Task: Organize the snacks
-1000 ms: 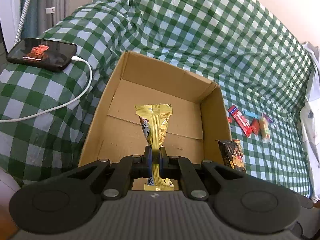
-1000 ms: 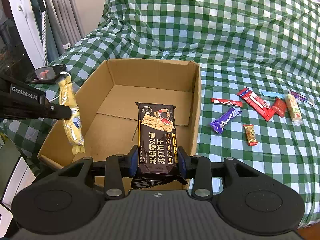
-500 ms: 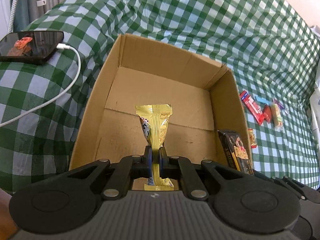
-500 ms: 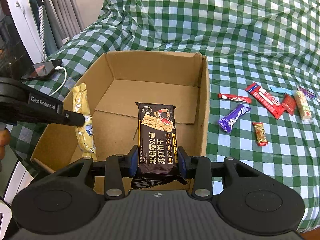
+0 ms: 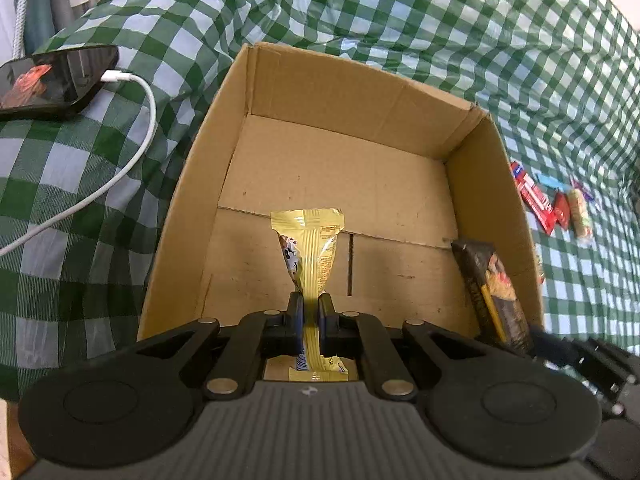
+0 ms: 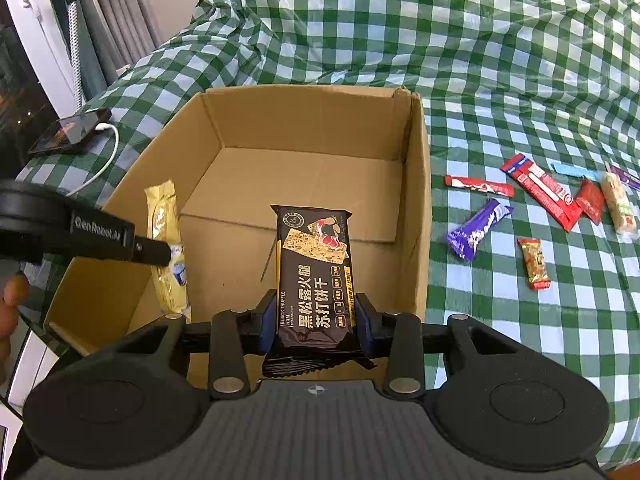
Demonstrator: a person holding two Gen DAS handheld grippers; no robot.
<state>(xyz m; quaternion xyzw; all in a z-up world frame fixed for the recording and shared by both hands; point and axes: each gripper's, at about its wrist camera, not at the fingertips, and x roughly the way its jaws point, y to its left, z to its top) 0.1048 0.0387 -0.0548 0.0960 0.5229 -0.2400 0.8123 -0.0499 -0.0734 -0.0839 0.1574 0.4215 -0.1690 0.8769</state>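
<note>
Left gripper [image 5: 311,312] fingers pinch yellow snack [image 5: 310,248], right gripper [image 6: 316,312] fingers clamp black cracker pack [image 6: 316,268]; both poised over cardboard box [image 6: 418,184] for drop-in

Soft, even daylight fills both views. The cardboard box [image 6: 416,184] beyond the tongs casts only faint shadows inside its walls. Glare whitens the checked cloth [image 5: 460,20] far ahead. Fisheye bending curves the edges, corners go dark, and the left view's lower right corner blurs.

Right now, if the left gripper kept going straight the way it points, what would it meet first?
Most likely the box floor: the left gripper, shut on the yellow snack, points down into the box, nothing else ahead. Depth is unclear.
</note>
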